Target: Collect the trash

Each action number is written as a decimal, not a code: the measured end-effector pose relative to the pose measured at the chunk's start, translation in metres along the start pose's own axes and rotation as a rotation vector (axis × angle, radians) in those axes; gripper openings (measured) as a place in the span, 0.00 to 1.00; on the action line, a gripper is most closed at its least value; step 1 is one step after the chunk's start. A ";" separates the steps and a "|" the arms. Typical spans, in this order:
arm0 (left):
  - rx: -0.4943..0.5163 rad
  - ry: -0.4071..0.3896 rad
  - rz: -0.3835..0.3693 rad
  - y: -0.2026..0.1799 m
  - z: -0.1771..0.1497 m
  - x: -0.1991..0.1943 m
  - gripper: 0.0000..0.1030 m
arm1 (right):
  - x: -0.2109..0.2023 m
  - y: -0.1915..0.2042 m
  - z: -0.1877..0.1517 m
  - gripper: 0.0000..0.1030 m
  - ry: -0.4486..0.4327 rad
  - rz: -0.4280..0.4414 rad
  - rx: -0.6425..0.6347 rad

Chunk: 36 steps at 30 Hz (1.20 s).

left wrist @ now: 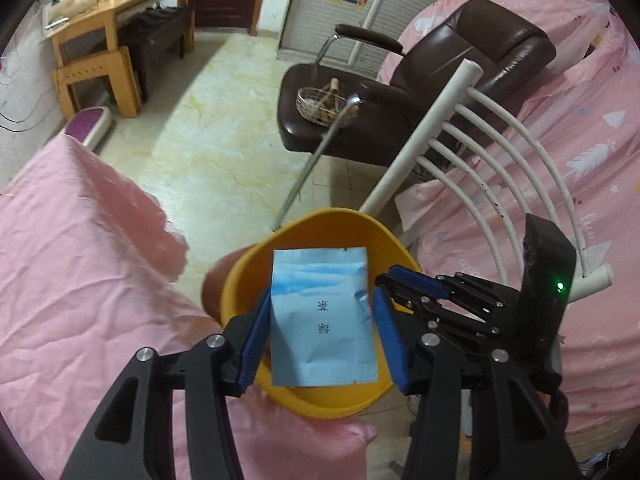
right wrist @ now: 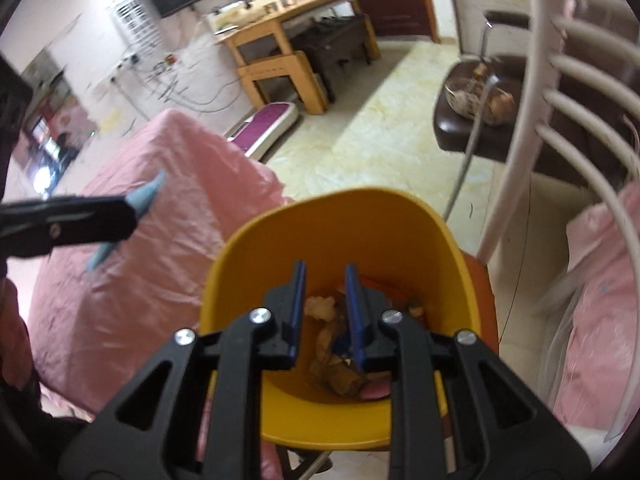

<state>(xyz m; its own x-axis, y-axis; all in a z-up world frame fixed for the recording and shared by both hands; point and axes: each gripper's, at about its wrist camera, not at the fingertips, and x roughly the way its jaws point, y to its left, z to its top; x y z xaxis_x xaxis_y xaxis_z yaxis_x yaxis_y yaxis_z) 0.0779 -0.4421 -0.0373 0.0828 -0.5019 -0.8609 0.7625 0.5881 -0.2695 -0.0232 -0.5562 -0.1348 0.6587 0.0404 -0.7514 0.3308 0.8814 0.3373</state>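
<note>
My left gripper [left wrist: 320,320] holds a light blue paper packet [left wrist: 322,320] with printed characters between its blue pads, right over the yellow bin [left wrist: 240,276]. In the right wrist view the left gripper [right wrist: 132,212] shows at the left with the blue packet [right wrist: 146,194] sticking out of it. My right gripper [right wrist: 324,292] hangs over the mouth of the yellow bin [right wrist: 360,232], jaws a little apart with nothing between them. Brown crumpled trash [right wrist: 336,364] lies at the bin's bottom. The right gripper's side [left wrist: 440,292] shows in the left wrist view.
A pink sheet covers the bed [left wrist: 80,280] left of the bin. A white curved rack [left wrist: 500,168] stands to the right against pink bedding [left wrist: 580,120]. A brown leather chair [left wrist: 400,92] holds a wire basket [left wrist: 320,104]. A wooden desk [left wrist: 100,32] stands far left.
</note>
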 end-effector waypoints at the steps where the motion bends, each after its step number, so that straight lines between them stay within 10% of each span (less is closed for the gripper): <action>1: -0.002 0.006 -0.006 -0.002 0.000 0.003 0.59 | 0.000 -0.005 -0.001 0.20 0.001 0.002 0.014; 4: -0.003 -0.003 -0.029 -0.003 -0.001 0.003 0.76 | -0.002 -0.010 -0.003 0.43 0.002 0.008 0.032; 16: -0.064 -0.144 0.015 0.035 -0.022 -0.064 0.82 | -0.017 0.018 0.006 0.93 -0.012 0.042 0.045; 36: -0.329 -0.599 0.449 0.198 -0.147 -0.247 0.94 | -0.014 0.235 0.045 0.94 -0.049 0.278 -0.162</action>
<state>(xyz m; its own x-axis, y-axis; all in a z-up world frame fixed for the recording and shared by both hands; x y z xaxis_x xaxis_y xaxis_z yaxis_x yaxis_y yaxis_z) 0.1138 -0.1086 0.0582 0.7355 -0.3731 -0.5655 0.3555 0.9231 -0.1466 0.0760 -0.3711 -0.0198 0.7415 0.2705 -0.6140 0.0247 0.9035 0.4279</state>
